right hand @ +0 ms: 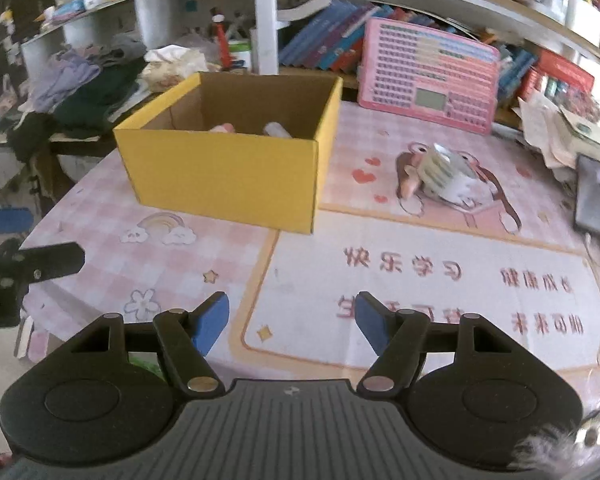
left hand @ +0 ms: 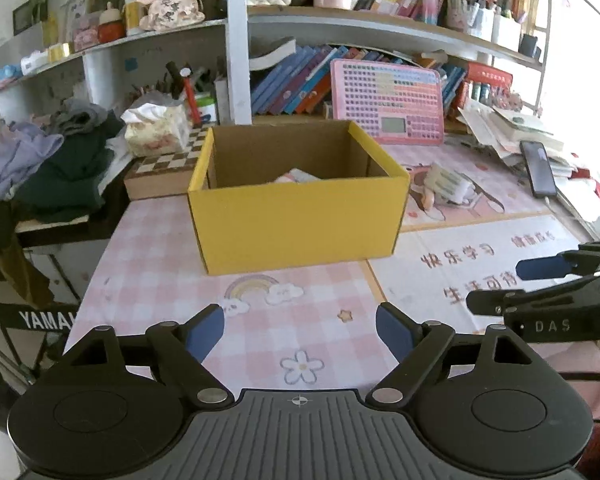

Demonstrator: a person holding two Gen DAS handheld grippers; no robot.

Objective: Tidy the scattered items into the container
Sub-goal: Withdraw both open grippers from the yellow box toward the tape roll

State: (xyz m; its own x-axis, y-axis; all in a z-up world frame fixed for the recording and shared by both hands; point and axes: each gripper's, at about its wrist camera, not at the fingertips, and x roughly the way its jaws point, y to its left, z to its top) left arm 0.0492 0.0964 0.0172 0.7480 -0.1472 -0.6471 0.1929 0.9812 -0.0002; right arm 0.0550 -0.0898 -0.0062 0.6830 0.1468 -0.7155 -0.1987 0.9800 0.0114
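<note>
Right wrist view: yellow box [right hand: 228, 168] sits mid-mat, some items already inside. I see one bundle of packets [right hand: 446, 176] left, on the mat right of it; looks light, crinkly, so I'd pinch across its middle. Right gripper [right hand: 292, 320] and left gripper [left hand: 300, 332] both spread, empty.

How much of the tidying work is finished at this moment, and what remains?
Partly done. The open yellow cardboard box already holds at least two pale items, seen only in part. In hand: nothing; the left gripper and right gripper are both open and empty above the pink patterned desk mat. Left: a white and green bundle lies on the mat, right of the box.
</note>
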